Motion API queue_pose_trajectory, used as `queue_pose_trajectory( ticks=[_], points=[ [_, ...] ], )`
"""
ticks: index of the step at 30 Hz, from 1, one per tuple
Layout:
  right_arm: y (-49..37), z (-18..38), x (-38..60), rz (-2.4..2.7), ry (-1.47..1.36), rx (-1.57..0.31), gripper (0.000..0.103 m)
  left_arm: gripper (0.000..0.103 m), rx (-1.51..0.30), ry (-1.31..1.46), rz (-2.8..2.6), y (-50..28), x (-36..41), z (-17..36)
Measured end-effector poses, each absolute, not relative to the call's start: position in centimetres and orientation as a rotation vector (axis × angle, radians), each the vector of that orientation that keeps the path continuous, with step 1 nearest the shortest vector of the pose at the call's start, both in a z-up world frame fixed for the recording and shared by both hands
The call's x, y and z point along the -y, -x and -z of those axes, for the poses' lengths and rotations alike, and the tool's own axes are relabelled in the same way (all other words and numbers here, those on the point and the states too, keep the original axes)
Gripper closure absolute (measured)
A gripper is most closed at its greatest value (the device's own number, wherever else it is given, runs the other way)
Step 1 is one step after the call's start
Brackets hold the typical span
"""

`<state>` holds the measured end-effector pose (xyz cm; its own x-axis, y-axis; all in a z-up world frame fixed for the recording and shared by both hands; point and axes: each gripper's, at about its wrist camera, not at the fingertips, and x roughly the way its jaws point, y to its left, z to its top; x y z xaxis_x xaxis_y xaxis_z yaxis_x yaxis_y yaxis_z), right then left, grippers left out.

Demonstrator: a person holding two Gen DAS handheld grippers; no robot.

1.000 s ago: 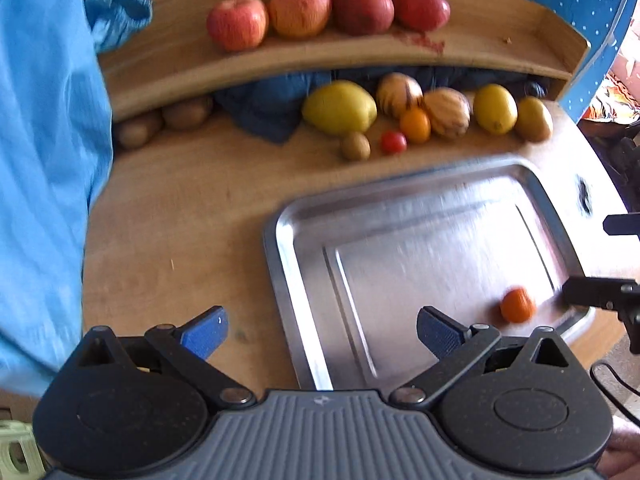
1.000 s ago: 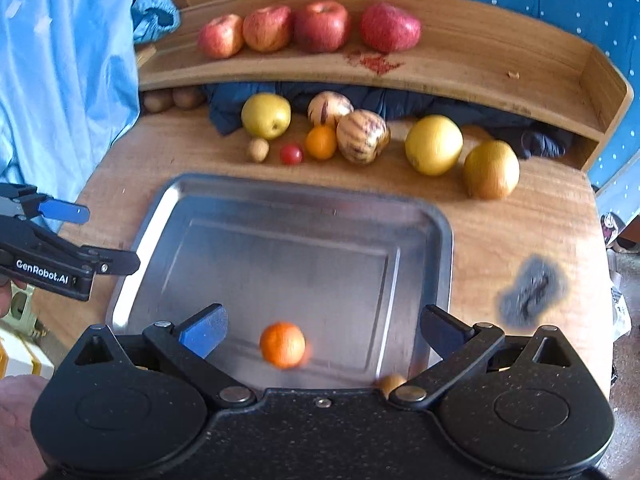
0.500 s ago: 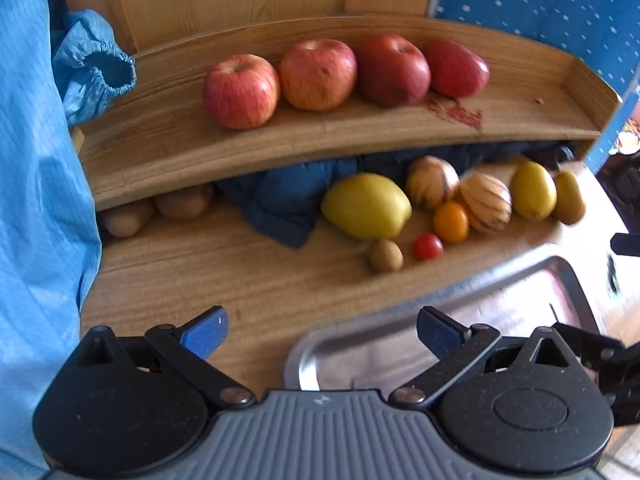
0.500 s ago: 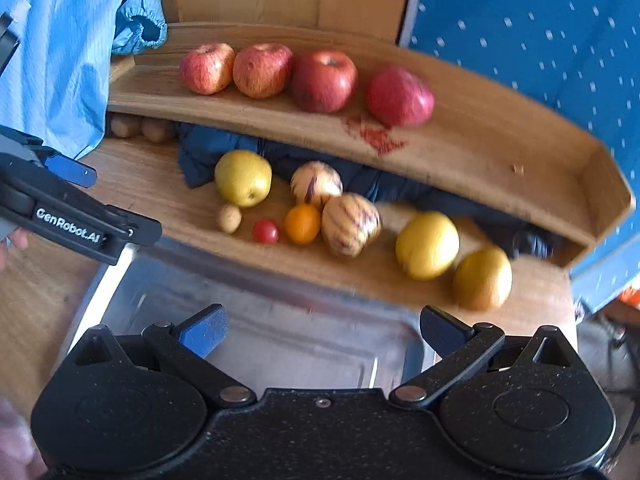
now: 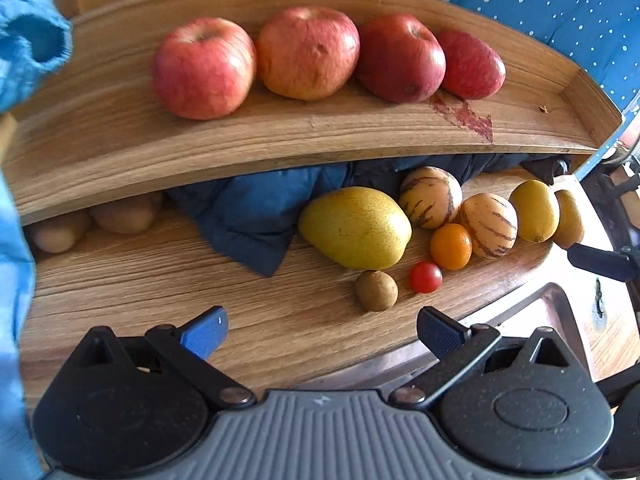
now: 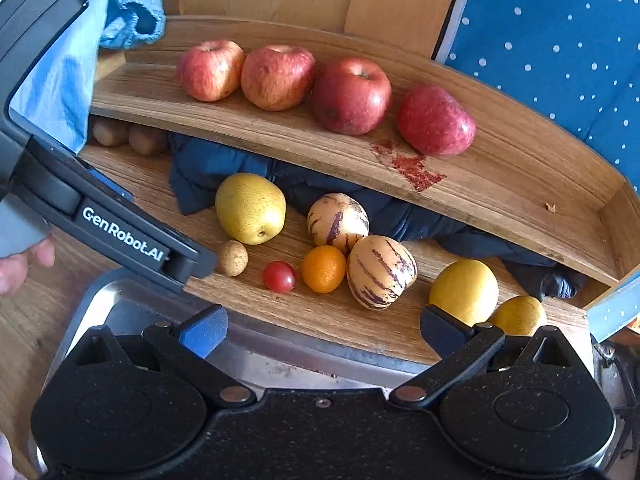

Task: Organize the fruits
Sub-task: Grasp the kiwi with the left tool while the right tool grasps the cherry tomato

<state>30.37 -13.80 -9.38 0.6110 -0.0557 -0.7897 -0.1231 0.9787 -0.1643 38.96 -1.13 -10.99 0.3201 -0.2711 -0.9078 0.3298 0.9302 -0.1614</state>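
Note:
Several red apples line the upper wooden shelf. Below it on the table lie a yellow pear, two striped melons, a small orange, a cherry tomato, a small brown fruit and two yellow fruits. My left gripper is open and empty, just short of the brown fruit. My right gripper is open and empty over the steel tray's far rim.
A dark blue cloth is bunched under the shelf behind the fruit. Two brown kiwis sit far left under the shelf. A light blue sleeve hangs at left. A blue dotted panel stands at the right.
Both grippers have moved forward from over the tray toward the fruit row, still open. The orange fruit that lay in the tray a second ago is out of view.

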Motion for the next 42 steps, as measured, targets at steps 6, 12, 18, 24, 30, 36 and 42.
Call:
queue_pose_trajectory(
  ticks=[6,12,18,24,30,36,42],
  points=[
    [-31.1,10.3,14.5,0.014,0.099,-0.955,0.011,0.005,-1.211,-0.038,0.447,-40.4,1.7,12.2],
    [-31.4,11.3,15.1,0.028,-0.035,-0.976,0.024,0.02,-1.218,-0.041,0.492,-40.9,1.9,12.9],
    [-32.0,11.7,14.6,0.016,-0.042,-0.963,0.034,0.04,-1.211,-0.032,0.537,-41.1,2.1,13.1],
    [-33.3,12.3,13.7,-0.004,-0.033,-0.956,0.047,0.059,-1.219,-0.019,0.587,-41.2,2.7,13.3],
    [-34.0,13.1,13.6,0.018,-0.089,-0.964,0.055,0.069,-1.224,0.009,0.609,-41.3,2.8,13.4],
    [-34.3,13.5,13.6,0.044,-0.136,-0.954,0.06,0.072,-1.231,0.021,0.614,-41.4,2.5,13.3],
    [-34.6,13.8,13.4,0.034,-0.143,-0.934,0.067,0.073,-1.233,0.028,0.597,-41.3,2.1,13.2]
  ],
)
